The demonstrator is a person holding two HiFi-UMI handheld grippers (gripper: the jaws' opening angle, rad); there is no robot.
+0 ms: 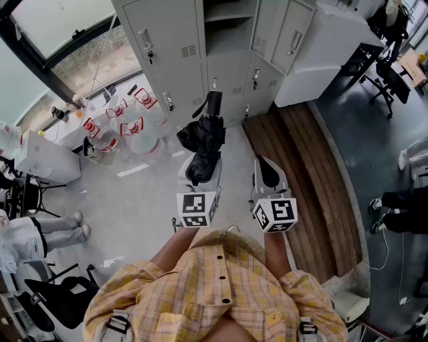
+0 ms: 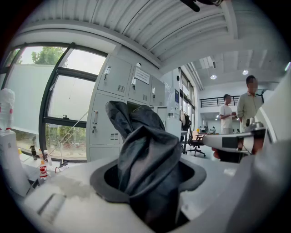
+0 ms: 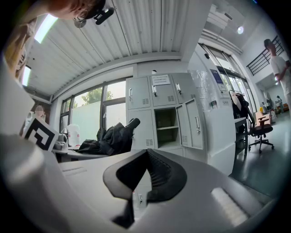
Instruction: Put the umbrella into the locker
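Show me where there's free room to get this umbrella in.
Free: the open locker compartment, empty above and below its shelf, between a shut door and open doors. Crowded: the floor left of it, with water bottles.

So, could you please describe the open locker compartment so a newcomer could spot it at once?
Look at the grey lockers beside the big window. In the middle column sits the open compartment, showing one shelf inside, while the doors above and left of it are shut.
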